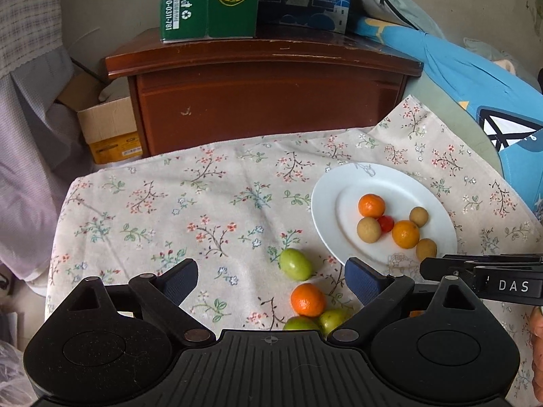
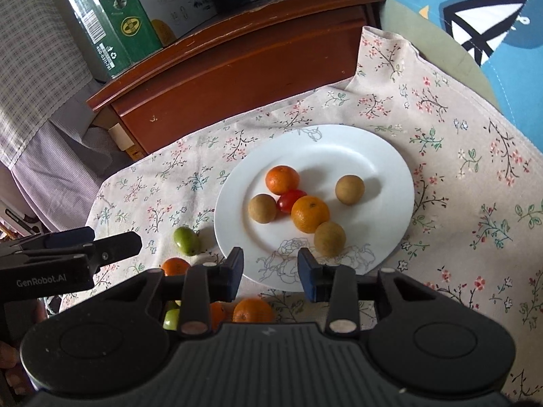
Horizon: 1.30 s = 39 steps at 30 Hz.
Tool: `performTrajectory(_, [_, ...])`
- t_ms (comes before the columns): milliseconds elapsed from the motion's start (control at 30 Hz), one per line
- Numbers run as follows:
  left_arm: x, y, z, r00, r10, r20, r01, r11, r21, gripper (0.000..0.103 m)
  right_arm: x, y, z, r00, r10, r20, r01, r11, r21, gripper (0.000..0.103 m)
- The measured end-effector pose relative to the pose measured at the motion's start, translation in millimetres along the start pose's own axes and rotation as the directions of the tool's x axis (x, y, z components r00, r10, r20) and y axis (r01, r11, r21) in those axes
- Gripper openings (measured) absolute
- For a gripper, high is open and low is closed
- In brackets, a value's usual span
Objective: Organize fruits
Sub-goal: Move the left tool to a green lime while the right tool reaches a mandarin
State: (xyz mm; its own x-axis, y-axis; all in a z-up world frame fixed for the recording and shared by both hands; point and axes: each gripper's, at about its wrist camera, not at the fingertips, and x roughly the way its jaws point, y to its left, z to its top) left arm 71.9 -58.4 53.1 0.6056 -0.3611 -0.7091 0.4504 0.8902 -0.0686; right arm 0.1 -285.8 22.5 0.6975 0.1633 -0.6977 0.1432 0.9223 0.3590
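A white plate [image 1: 325, 210] [image 2: 373, 156] on the floral cloth holds two oranges [image 2: 282, 179], three brown longans [image 2: 349, 189] and a red cherry tomato [image 2: 288, 200]. Loose on the cloth left of the plate lie a green fruit [image 1: 296, 264] [image 2: 186, 240], an orange [image 1: 307, 299] and two more green fruits [image 1: 334, 318]. My left gripper [image 1: 270, 279] is open and empty, with the loose fruits between its fingers. My right gripper [image 2: 270, 269] is open and empty above the plate's near rim. Another orange [image 2: 253, 310] lies beneath it.
A brown wooden cabinet [image 1: 264, 101] stands behind the table with green [image 1: 207, 3] and blue cartons on top. A cardboard box [image 1: 108, 129] sits on the floor at left. A blue cushion [image 1: 475, 78] lies at right.
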Motion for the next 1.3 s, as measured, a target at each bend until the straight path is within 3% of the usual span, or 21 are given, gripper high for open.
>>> performTrajectory(300, [-3,13,-23,0.997,0.039,-0.063,-0.044,0.997,-0.071,0.095,-4,0,-23,1.000,0.006,-0.023,-0.004,0.998,0.069,0.037])
performTrajectory(867, [8,6,-41,0.997,0.016,-0.072,-0.019,0.999,-0.034,0.092,21,11,-40,0.995,-0.017,-0.094,0.018,1.000,0.016,0.036])
performTrajectory(967, [12,2,-42,0.997,0.009,-0.072,-0.011,1.000,-0.021,0.087,22,13,-41,0.996,-0.029,-0.089,0.029,1.000,-0.003,0.033])
performTrajectory(1100, [18,1,-45,0.996,-0.025,-0.083,0.024,0.999,-0.023,0.065,22,13,-41,0.996,-0.027,-0.088,0.027,1.000,-0.003,0.031])
performTrajectory(1300, [19,3,-46,0.996,-0.054,-0.077,0.051,0.998,-0.041,0.054,22,16,-41,0.995,-0.016,-0.095,0.014,1.000,-0.016,0.031])
